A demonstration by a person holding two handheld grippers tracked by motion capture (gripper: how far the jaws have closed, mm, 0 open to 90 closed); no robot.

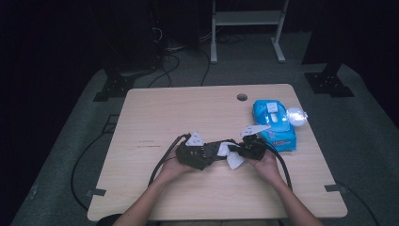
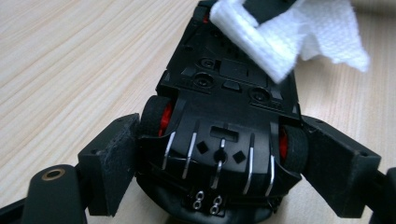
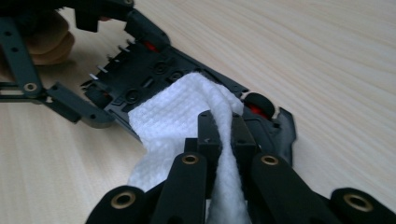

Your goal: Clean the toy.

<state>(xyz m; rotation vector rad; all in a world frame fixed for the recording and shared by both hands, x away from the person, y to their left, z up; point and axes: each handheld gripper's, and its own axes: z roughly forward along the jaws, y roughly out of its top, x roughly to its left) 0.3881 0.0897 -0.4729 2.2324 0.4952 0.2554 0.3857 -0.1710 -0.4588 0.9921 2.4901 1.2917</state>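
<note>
Landmark: I take the toy car [image 1: 205, 153] as my reference; it is black with red wheel hubs, lies belly-up on the table [image 1: 155, 113], and its underside faces the cameras.

Toy car: it sits near the front middle of the table, between my two hands, its rear end with the silver ribs toward the left gripper view's camera.

Left gripper [image 2: 224, 154]: its jaws straddle the car's rear, one pad beside each rear wheel [image 2: 154, 116]; I see the pads at or just off the wheels, and cannot tell whether they press (I read the jaws as standing wide, not clamped).

Right gripper [image 3: 223, 130]: its jaws are closed on the white wipe [image 3: 187, 112], with a fold of cloth pinched between the pads.

White wipe: it is draped over the car's underside, toward the end away from the left gripper, touching the black plastic; one loose corner hangs off the car's side over the table.

Wipe pack [image 1: 274, 123]: blue, flat on the table, well beyond the car on the right gripper's side.

Hands: the left hand [image 1: 175, 167] and right hand [image 1: 267, 165] flank the car, each under its gripper.
</note>
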